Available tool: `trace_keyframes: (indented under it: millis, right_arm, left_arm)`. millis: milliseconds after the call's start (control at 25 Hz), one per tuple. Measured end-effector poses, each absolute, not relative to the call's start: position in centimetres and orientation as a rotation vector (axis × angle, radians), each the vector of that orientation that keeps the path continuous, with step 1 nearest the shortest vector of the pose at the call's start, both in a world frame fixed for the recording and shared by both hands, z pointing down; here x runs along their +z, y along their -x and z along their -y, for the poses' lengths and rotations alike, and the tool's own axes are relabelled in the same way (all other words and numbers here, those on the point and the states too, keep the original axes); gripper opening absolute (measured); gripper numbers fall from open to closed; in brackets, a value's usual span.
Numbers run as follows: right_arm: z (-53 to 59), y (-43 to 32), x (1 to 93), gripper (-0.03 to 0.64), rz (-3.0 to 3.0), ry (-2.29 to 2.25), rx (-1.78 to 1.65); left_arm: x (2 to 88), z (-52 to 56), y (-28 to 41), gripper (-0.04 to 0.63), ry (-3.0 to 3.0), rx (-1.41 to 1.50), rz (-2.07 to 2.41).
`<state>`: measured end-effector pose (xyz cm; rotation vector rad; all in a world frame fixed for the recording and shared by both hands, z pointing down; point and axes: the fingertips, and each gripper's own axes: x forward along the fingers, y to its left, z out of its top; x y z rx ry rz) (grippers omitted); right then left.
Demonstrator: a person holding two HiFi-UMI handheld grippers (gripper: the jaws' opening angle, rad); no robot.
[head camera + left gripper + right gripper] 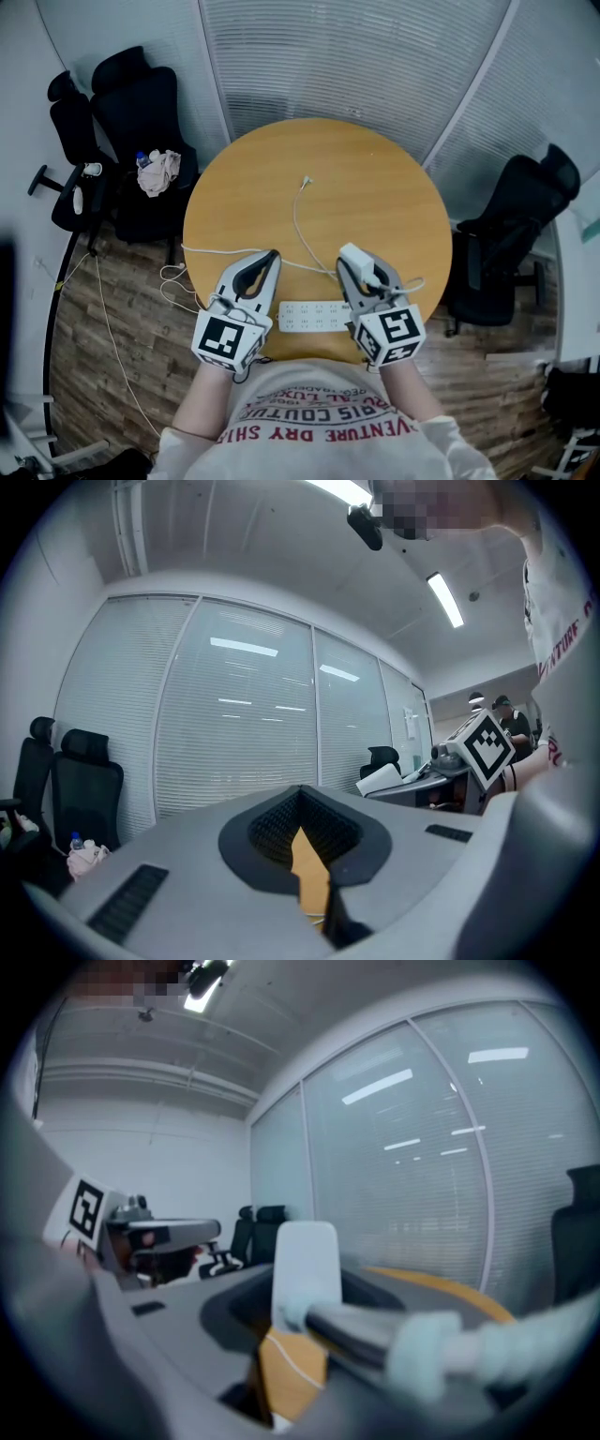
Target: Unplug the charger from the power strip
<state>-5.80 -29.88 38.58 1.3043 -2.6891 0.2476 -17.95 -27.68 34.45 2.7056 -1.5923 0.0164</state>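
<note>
A white power strip (314, 316) lies at the near edge of the round wooden table (375, 187), between my two grippers. My right gripper (361, 262) is shut on the white charger (357, 257), which is held clear of the strip and above the table. In the right gripper view the charger (305, 1265) stands upright between the jaws, with its cable plug (375, 1330) sticking out toward the camera. A thin white cable (298, 220) runs from there across the table. My left gripper (268, 257) hovers to the left of the strip, shut and holding nothing.
Black office chairs stand at the left (141, 112) and right (516, 225) of the table. The left chair holds a crumpled cloth (161, 172) and a bottle. White cords (173, 281) trail over the table's left edge onto the wood floor. Blinds cover the glass walls behind.
</note>
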Motion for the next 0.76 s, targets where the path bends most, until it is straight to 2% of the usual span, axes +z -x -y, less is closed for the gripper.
trace_keyframes:
  millis: [760]
  right_arm:
    - [30.5, 5.3, 39.6, 0.155, 2.688, -1.316, 0.316]
  left_arm:
    - [35.8, 28.3, 16.8, 0.032, -2.678, 0.063, 1.575]
